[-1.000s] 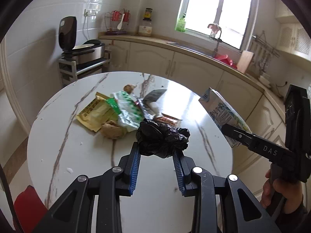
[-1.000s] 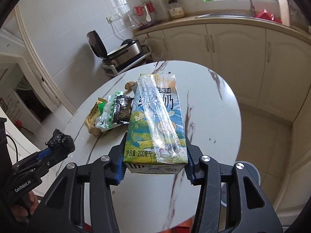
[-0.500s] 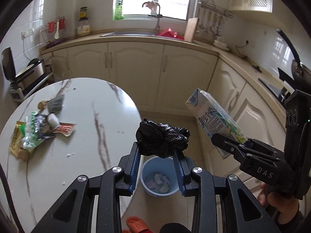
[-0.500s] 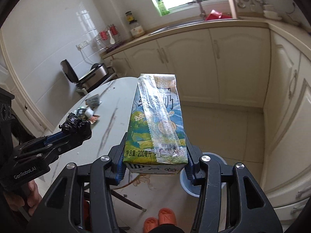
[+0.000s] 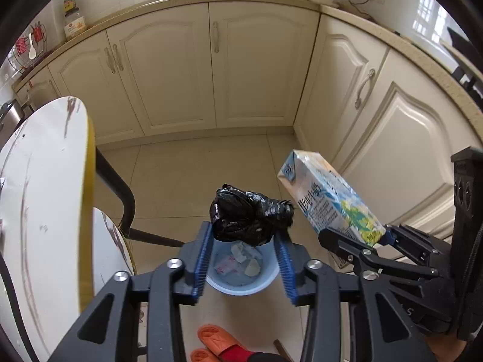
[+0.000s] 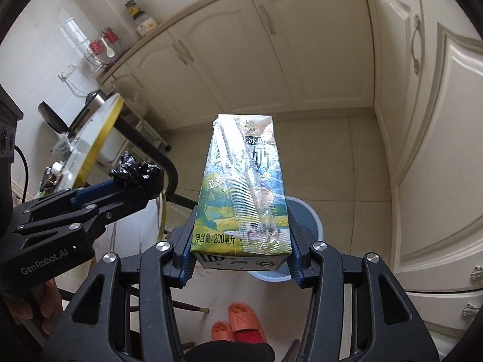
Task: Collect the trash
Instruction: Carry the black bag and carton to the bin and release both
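Room: kitchen corner with cream cabinets (image 5: 250,69) along the far wall and the right side, pale tiled floor (image 5: 193,175), a round white table (image 5: 45,181) with a yellow edge on the left
Left gripper (image 5: 245,238): jaws opening, blue pads spread; a crumpled black plastic bag (image 5: 249,217) sits between the fingertips, touching the left pad, a gap showing at the right pad
Right gripper (image 6: 241,241): clenched on a milk carton (image 6: 241,187), pads pressing both its sides near the base, the carton pointing away from the camera with a wrapped straw on its top face
Carton from the left view: tilted, to the right of the black bag, apart from it
Bin: a light blue bin (image 5: 241,274) on the floor directly below the left fingertips, scraps of paper inside; in the right view its rim (image 6: 305,211) shows behind the carton
Near edge: orange slippers (image 5: 217,341) on the floor, close to the bin
Table top: remaining wrappers (image 6: 57,163) lie on the table, seen at the left of the right view
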Available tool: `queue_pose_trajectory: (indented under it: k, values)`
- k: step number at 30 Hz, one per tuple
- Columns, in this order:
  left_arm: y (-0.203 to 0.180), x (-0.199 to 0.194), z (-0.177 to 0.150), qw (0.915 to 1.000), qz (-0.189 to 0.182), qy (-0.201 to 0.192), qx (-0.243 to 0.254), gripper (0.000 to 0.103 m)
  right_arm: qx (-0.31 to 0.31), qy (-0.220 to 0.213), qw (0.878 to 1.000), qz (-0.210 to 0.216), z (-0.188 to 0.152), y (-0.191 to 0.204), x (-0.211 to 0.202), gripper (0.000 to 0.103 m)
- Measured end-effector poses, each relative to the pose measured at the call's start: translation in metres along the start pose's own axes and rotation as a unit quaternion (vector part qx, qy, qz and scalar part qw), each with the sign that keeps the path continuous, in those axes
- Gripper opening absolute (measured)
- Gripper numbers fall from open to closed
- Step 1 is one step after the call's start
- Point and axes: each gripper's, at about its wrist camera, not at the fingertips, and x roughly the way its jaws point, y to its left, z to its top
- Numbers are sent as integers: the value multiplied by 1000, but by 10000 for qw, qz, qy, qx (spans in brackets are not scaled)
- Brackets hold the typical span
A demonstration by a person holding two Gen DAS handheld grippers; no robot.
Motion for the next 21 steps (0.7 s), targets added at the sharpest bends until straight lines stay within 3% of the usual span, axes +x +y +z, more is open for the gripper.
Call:
queue_pose_trajectory:
  k: [5,8,12,21]
  values:
    - [0,38,15,9999,88,119,65,69,177,319,9993,-61,-3,-15,37,46]
    - [4,47,19,9999,80,153,7,70,200,441,9988,39,-3,-15,56,47]
    - [4,46,17,9998,159,143,10,71,266,527,9982,101,-8,-15,69,57]
    - [-20,-9,1,9997,155,-181,33,78,146,56,9998,-129,-4,1,9,73]
